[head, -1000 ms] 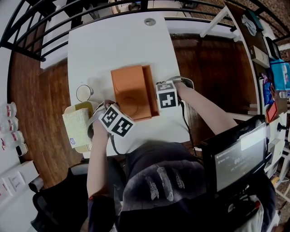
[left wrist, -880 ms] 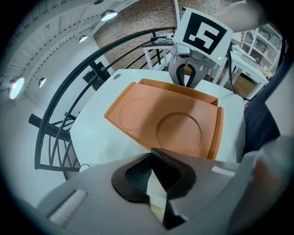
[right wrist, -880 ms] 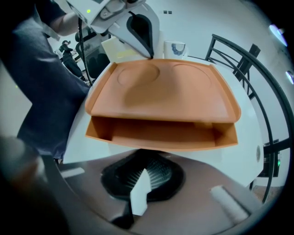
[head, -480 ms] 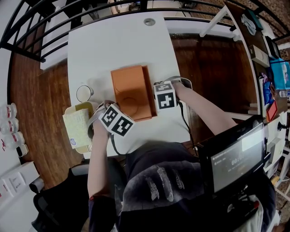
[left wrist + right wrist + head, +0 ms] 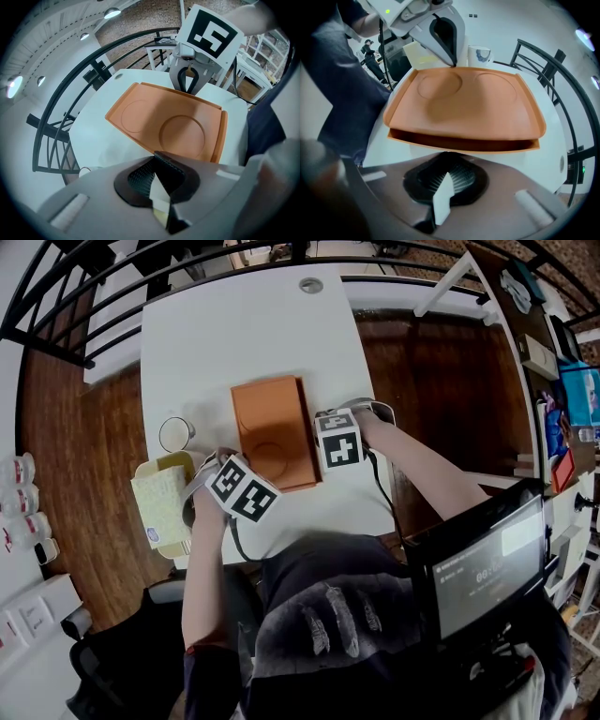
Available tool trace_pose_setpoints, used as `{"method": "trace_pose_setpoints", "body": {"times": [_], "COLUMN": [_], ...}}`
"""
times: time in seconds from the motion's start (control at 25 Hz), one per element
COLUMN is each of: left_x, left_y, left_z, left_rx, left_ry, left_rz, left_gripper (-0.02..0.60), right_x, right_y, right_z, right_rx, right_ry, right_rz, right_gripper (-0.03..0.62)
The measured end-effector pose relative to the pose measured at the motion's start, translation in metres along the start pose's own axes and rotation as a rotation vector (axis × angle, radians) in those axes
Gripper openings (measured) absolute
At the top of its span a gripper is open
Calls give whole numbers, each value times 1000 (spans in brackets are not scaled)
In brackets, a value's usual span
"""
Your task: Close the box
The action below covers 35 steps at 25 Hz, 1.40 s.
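Two tools meet at one flat orange plastic box (image 5: 272, 427), which lies near the middle of the white bench (image 5: 244, 324). Dark wooden floor (image 5: 441, 371) lies on both sides of the bench, and a black metal railing (image 5: 94, 287) curves past the far side of the box.

From the head view I read the lid as lying flat. Only the right gripper view shows it tilted, with a dark gap above the tray on the box's right side. The lid is smooth and matte, with two shallow pressed circles and a raised rim.

My left tool (image 5: 453, 61) has its jaws pinched together on nothing, tips at the box's left lid edge. My right tool (image 5: 187, 89) is likewise closed and empty, tips at the opposite edge.

A white mug (image 5: 479, 55) stands just left of the box.
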<state>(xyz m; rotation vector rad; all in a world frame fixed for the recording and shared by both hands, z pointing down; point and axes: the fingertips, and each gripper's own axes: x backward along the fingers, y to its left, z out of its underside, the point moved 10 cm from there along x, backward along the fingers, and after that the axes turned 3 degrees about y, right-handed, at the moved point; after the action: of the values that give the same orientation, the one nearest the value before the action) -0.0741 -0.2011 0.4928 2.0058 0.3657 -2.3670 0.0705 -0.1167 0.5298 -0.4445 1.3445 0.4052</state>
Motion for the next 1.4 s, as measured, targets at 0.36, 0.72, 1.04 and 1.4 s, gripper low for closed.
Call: {"method": "trace_pose_setpoints", "body": {"times": [0.36, 0.72, 1.04, 1.4], "left_x": [0, 0, -1, -1], "left_y": [2, 3, 5, 7], "left_z": [-1, -1, -2, -3], "left_rx": [17, 18, 31, 39], "left_ry": [7, 8, 16, 29], "left_rz": [19, 23, 51, 81], "left_gripper": [14, 14, 11, 11], "right_x": [1, 1, 1, 1], "right_y": [-2, -3, -4, -5], "right_z": [-9, -12, -12, -12], "right_rx": [-2, 4, -32, -42], "right_ry": [-28, -31, -62, -56], "right_rz": [5, -1, 3, -8], "right_gripper": [5, 5, 5, 5]}}
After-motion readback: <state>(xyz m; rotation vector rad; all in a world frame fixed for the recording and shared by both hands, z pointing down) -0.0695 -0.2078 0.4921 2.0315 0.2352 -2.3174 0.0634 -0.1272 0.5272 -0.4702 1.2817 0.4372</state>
